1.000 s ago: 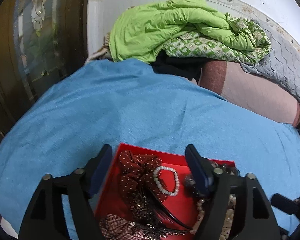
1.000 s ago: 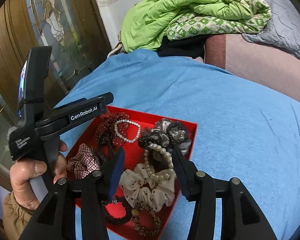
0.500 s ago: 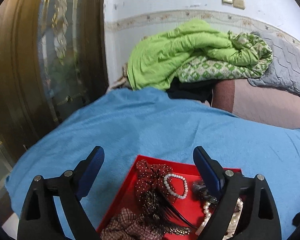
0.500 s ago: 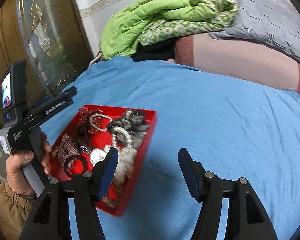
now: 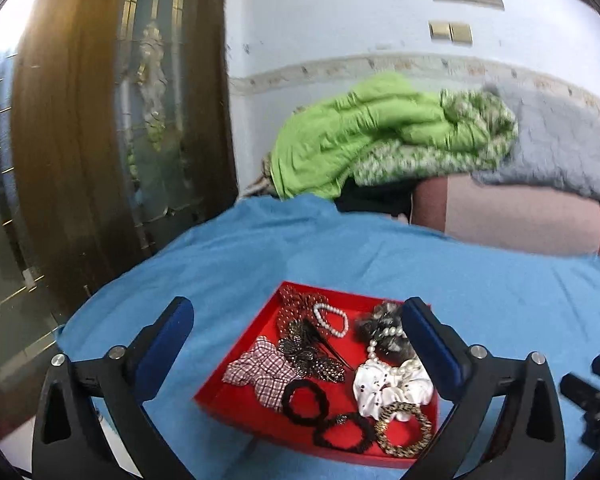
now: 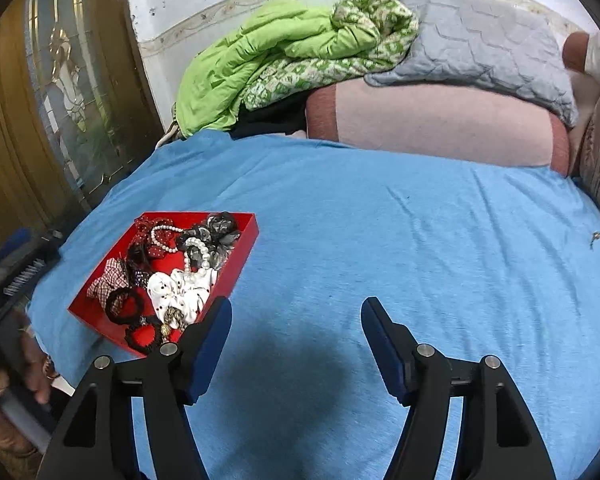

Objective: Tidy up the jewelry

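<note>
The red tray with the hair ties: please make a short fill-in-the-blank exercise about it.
1. The red tray lies on a ____ sheet.
2. The small pearl bracelet rests in the tray's ____ half.
3. Between the fingers of the right gripper there is ____.

Missing words: blue; far; nothing

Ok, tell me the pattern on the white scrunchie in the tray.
White scrunchie: scattered small dark dots, clearest in the left wrist view.

The black left gripper, with blue-padded fingers, is opening with nothing gripped. The black right gripper is opening too, empty, tilted downward.
</note>
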Tool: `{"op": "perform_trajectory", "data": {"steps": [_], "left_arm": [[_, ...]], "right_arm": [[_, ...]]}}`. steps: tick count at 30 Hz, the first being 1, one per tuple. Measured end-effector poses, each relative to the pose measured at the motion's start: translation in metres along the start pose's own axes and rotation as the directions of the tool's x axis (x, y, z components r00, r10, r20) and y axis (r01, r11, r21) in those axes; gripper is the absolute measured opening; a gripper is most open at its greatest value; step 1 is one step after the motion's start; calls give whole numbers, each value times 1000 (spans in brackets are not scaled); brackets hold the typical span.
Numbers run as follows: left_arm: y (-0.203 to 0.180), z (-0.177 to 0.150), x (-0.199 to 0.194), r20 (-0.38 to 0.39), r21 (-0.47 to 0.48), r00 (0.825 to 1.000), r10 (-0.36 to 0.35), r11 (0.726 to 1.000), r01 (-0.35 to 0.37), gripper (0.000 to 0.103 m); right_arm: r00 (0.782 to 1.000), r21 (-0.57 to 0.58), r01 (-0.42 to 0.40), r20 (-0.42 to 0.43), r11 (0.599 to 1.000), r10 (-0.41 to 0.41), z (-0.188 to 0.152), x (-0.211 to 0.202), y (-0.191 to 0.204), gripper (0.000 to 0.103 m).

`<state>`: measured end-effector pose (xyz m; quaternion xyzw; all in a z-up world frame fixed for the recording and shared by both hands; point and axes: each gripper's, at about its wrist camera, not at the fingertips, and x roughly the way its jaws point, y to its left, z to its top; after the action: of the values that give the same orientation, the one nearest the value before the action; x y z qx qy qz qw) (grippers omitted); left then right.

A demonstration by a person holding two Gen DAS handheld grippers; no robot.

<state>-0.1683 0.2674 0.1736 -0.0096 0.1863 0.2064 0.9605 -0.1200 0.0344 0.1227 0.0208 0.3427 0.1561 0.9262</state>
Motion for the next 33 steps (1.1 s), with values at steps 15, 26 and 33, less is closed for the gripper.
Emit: {"op": "perform_trajectory", "data": {"steps": [15, 26, 33], "left_arm": [[-22, -30, -57, -161, 138, 982, -95, 983, 118, 103], [-20, -43, -69, -233, 121, 962, -141, 977, 173, 103], [-19, -47, -69, -242, 122, 960, -140, 977, 173, 103]], "right_arm": [[998, -19, 49, 40, 999, -48, -33, -44, 22, 85], [994, -73, 97, 49, 993, -94, -51, -56, 38, 89], [991, -98, 123, 60, 988, -117, -55, -58, 45, 91]]}}
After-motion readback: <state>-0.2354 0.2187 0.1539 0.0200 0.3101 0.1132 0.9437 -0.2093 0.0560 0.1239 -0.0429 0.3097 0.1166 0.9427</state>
